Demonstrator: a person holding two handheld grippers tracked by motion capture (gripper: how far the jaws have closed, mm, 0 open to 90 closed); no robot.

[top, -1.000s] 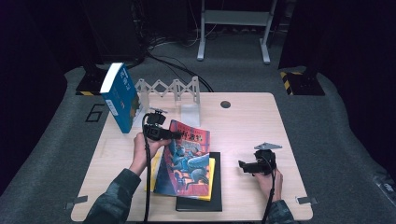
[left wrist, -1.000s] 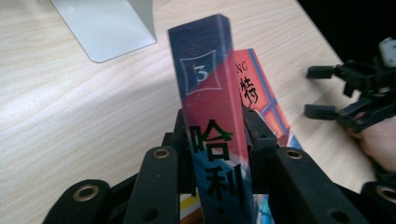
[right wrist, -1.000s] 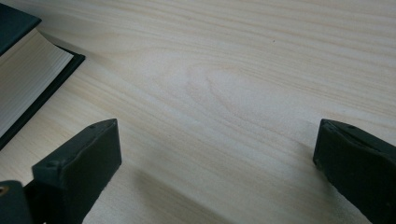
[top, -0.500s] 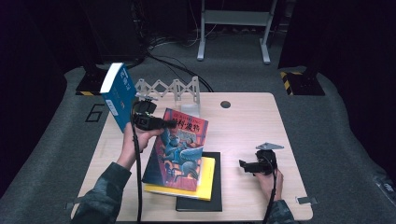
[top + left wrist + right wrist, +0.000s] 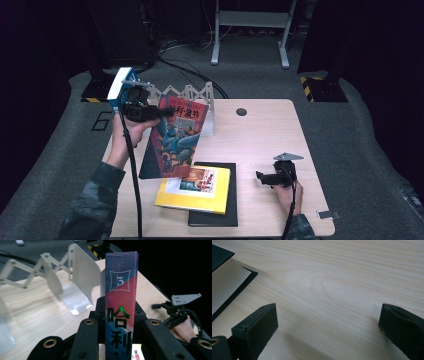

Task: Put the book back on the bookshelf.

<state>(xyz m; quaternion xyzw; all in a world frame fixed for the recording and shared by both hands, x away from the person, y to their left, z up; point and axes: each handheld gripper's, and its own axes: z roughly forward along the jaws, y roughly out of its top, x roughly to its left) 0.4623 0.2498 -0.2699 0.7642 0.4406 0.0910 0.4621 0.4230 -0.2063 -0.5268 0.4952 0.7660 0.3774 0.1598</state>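
Black jaws of left hand-held gripper (image 5: 167, 113) are clamping the illustrated book (image 5: 175, 137) by its spine, lifted above table (image 5: 260, 135); its lower corner is overlapping yellow book (image 5: 200, 192), which is hiding most of black book (image 5: 215, 217). White folding rack (image 5: 75, 277) is standing just behind. Right hand-held gripper (image 5: 261, 176) is resting w/ jaws apart, nothing btwn.

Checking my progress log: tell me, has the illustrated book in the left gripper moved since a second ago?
Yes. The illustrated book has risen off the yellow book toward the white rack.

Bare tabletop (image 5: 260, 135) right of white rack (image 5: 200, 97)
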